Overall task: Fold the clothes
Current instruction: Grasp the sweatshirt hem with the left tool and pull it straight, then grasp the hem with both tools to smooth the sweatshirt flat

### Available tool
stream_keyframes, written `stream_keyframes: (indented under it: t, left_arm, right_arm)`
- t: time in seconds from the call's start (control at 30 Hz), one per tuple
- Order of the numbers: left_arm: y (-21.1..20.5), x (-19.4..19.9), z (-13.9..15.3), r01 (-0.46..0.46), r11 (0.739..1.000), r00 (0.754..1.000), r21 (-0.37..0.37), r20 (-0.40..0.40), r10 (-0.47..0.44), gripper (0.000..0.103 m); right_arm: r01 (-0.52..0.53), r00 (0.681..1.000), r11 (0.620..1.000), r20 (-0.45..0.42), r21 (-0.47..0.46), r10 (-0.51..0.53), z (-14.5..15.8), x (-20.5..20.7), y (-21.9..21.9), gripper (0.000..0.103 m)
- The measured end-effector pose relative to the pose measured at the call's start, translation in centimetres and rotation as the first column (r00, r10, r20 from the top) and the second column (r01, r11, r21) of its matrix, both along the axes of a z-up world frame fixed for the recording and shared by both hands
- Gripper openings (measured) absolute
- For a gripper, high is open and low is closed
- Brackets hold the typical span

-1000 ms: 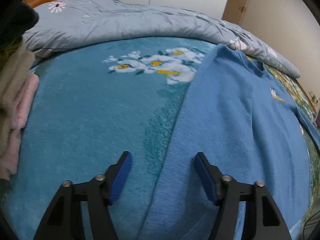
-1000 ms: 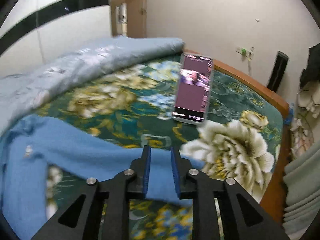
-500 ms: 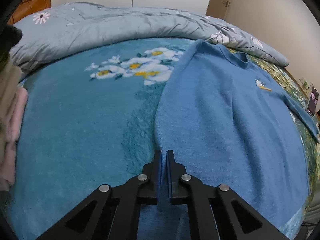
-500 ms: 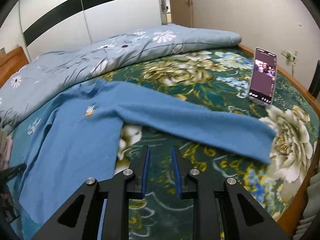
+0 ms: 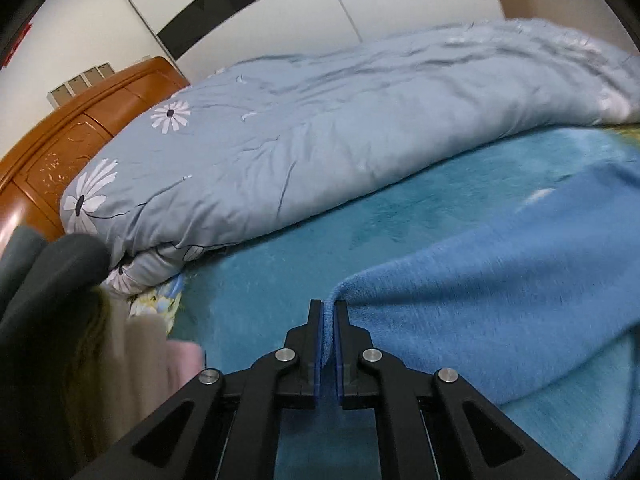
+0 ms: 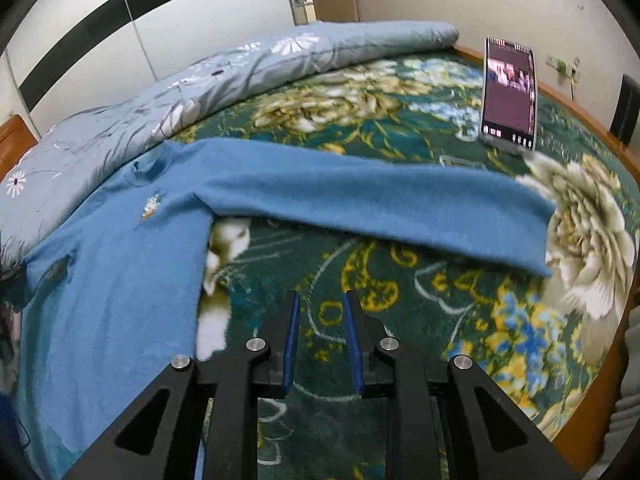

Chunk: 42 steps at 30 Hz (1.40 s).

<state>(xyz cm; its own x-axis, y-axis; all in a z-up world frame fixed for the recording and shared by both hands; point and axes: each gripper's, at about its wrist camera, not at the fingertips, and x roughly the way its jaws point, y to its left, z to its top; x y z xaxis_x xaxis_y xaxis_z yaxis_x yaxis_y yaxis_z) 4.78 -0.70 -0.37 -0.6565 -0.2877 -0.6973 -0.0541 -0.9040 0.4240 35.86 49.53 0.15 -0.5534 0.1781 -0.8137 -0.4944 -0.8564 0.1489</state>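
L gripper (image 5: 328, 308) is pinching a raised corner of the fuzzy mid-blue long-sleeved sweater (image 5: 500, 300), blue pads pressed together w/ the fabric edge sandwiched between them. From that pinch pt the knit is draping down to the right over the plush teal floral blanket (image 5: 280, 280) covering the bed. Behind it a rolled pale grey-blue quilt w/ white daisy print (image 5: 320, 140) is lying along the far side, w/ an orange-brown carved wooden headboard (image 5: 80, 128) at upper left. At the left edge a stack of folded clothes, dark grey on top, beige and pink lower (image 5: 100, 340), is sitting just beside the gripper.

R gripper (image 6: 322, 336) is hanging over the blanket's dark green part w/ cream and yellow flowers (image 6: 440, 300), jaws apart w/ a narrow gap and nothing between them; the sweater body is lying near it, to the left, not touching. In this view the sweater is lying front up, small embroidered motif on the chest, one sleeve stretching flat across to the right. Past the cuff, a smartphone w/ lit screen (image 6: 510, 96) is standing propped upright near the bed's wooden edge.
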Motion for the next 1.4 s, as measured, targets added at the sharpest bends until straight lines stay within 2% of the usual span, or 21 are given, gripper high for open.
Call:
stream_keyframes:
  t: [0.13,0.2,0.23,0.37,0.47,0.53,0.6,0.67,0.73,0.8,0.87,0.97,1.03,1.2,1.23,1.3,1.4]
  left_arm:
    - [0.1,-2.3,-2.2,-0.032,0.999,0.998,0.003,0.062,0.031,0.005]
    - [0.0,-2.6,-2.8,-0.036,0.998,0.996,0.045,0.083,0.033,0.005]
    - [0.0,-2.6,-2.9,-0.038,0.997,0.995,0.067,0.090,0.032,0.009]
    - [-0.3,-1.3,-2.3,-0.032,0.988,0.994,0.149,0.109,0.016,0.011]
    - [-0.4,1.4,-0.9,-0.018,0.973,0.995,0.231,0.098,-0.005,0.030]
    - [0.0,4.6,0.2,0.046,0.937,0.993,0.347,0.089,-0.081,0.038]
    - [0.7,7.7,0.6,0.121,0.881,0.979,0.457,0.092,-0.182,0.043]
    - [1.5,10.7,0.5,0.190,0.820,0.952,0.539,0.103,-0.289,0.044]
    - [2.4,13.5,0.2,0.248,0.757,0.915,0.604,0.111,-0.389,0.044]
    - [3.2,15.9,-0.5,0.274,0.711,0.878,0.648,0.133,-0.460,0.044]
    - [3.8,17.2,-1.3,0.267,0.677,0.851,0.685,0.161,-0.499,0.044]
    - [4.3,18.6,-2.6,0.237,0.648,0.823,0.724,0.205,-0.530,0.044]
    - [4.4,19.5,-2.9,0.233,0.639,0.818,0.734,0.207,-0.536,0.044]
    - [3.5,21.2,-2.6,0.197,0.594,0.803,0.780,0.220,-0.554,0.045]
    - [3.2,21.5,-2.6,0.180,0.580,0.800,0.795,0.225,-0.556,0.045]
    - [2.6,22.1,-2.7,0.133,0.532,0.790,0.837,0.234,-0.566,0.043]
    - [1.9,22.7,-3.2,0.080,0.477,0.768,0.875,0.251,-0.590,0.043]
  right_arm:
    - [-0.015,1.000,1.000,0.015,-0.015,0.016,-0.8,-0.1,-0.4,0.022]
    - [-0.029,0.999,0.999,0.016,-0.016,0.029,-0.8,-0.2,-0.8,0.022]
    - [-0.037,0.999,0.999,0.015,-0.016,0.037,-0.8,-0.2,-1.0,0.022]
    - [-0.080,0.997,0.997,0.006,-0.016,0.080,-0.6,-0.5,-2.1,0.022]
    - [-0.123,0.992,0.992,-0.005,-0.036,0.123,-0.6,-0.6,-3.4,0.022]
    - [-0.152,0.988,0.986,-0.016,-0.074,0.151,-0.9,-0.5,-4.3,0.022]
    - [-0.174,0.985,0.977,-0.026,-0.126,0.172,-1.6,-0.2,-4.9,0.022]
    - [-0.185,0.983,0.966,-0.034,-0.183,0.182,-2.3,0.3,-5.4,0.023]
    - [-0.188,0.982,0.957,-0.047,-0.223,0.182,-2.7,0.9,-5.8,0.024]
    - [-0.195,0.981,0.949,-0.067,-0.247,0.184,-2.7,1.5,-6.2,0.028]
    - [-0.212,0.977,0.933,-0.087,-0.290,0.195,-2.8,2.0,-6.6,0.030]
    - [-0.231,0.973,0.915,-0.099,-0.330,0.210,-3.3,2.6,-7.2,0.030]
    - [-0.248,0.969,0.905,-0.101,-0.347,0.227,-3.7,3.2,-7.9,0.030]
    - [-0.295,0.956,0.859,-0.133,-0.418,0.263,-4.4,4.9,-8.9,0.030]
    - [-0.303,0.953,0.850,-0.141,-0.431,0.269,-4.5,5.3,-9.0,0.030]
    - [-0.310,0.951,0.836,-0.155,-0.452,0.269,-4.7,5.7,-9.0,0.030]
    - [-0.297,0.954,0.820,-0.176,-0.490,0.241,-5.0,5.9,-8.4,0.030]
